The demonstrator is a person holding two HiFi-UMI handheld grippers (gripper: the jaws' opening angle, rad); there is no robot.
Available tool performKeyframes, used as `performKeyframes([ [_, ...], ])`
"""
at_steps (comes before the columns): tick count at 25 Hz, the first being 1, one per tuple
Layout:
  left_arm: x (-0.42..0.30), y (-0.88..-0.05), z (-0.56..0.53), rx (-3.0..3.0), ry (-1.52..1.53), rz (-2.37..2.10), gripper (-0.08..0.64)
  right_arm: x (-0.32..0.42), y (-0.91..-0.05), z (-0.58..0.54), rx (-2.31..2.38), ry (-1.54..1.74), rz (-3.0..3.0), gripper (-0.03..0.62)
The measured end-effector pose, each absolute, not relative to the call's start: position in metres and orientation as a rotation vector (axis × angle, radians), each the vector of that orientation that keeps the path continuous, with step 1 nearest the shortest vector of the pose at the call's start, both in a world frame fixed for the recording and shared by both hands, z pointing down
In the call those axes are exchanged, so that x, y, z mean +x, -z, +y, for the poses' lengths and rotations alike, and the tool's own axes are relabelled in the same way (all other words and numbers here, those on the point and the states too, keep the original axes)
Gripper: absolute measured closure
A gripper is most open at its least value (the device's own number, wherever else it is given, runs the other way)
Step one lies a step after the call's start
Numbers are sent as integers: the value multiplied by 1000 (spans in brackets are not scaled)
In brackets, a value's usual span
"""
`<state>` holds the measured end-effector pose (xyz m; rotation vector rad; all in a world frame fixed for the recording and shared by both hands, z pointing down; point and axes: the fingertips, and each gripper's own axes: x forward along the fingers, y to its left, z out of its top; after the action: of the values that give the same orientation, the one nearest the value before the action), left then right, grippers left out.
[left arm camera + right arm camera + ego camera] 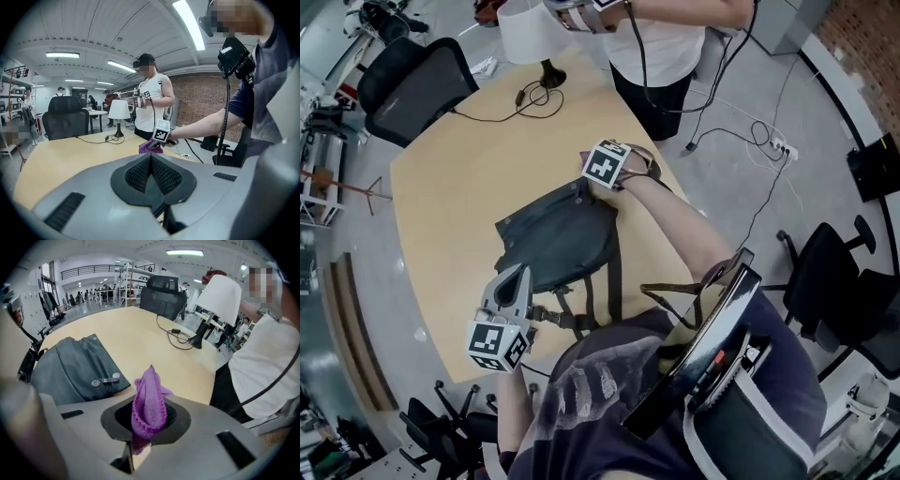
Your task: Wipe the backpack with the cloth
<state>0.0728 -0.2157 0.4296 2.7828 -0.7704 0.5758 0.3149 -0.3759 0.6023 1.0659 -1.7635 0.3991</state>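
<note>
A dark grey backpack point(558, 234) lies flat in the middle of the wooden table point(455, 178), its straps trailing toward me. At the bag's far top edge my right gripper point(589, 186) is shut on a purple cloth point(149, 399), which sticks up between the jaws. That gripper's view shows the backpack point(70, 369) to the left, with a metal buckle on its flap. At the bag's near left corner sits my left gripper point(522, 272), its pads point(140, 171) closed together with nothing seen between them. From the left gripper view, the cloth point(150, 146) shows under the right gripper's marker cube.
A white-shaded lamp point(530, 33) and its black cable point(525, 98) stand at the table's far end. Another person point(666, 47) stands there holding grippers. A black office chair point(412, 84) is at the far left, more chairs point(834, 272) at the right.
</note>
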Motion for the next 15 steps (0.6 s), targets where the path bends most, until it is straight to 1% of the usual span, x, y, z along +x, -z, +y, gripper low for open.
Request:
performKeyframes([
  [4,84,-435,-211,2762,-598,-784,554,324,-588,-400,1130,-236,-1757,560],
  [7,84,-444,-215,2748,-618,-768,554,305,-602,-405,1141,-241,-1779,560],
  [11,52,-454,-229,2712,-601,-818,554,237,-640,-402,1025,-271,-1801,560],
  [15,16,-470,-255,2681,-555,-870,554,163,-661,-415,883,-278,-1850,560],
])
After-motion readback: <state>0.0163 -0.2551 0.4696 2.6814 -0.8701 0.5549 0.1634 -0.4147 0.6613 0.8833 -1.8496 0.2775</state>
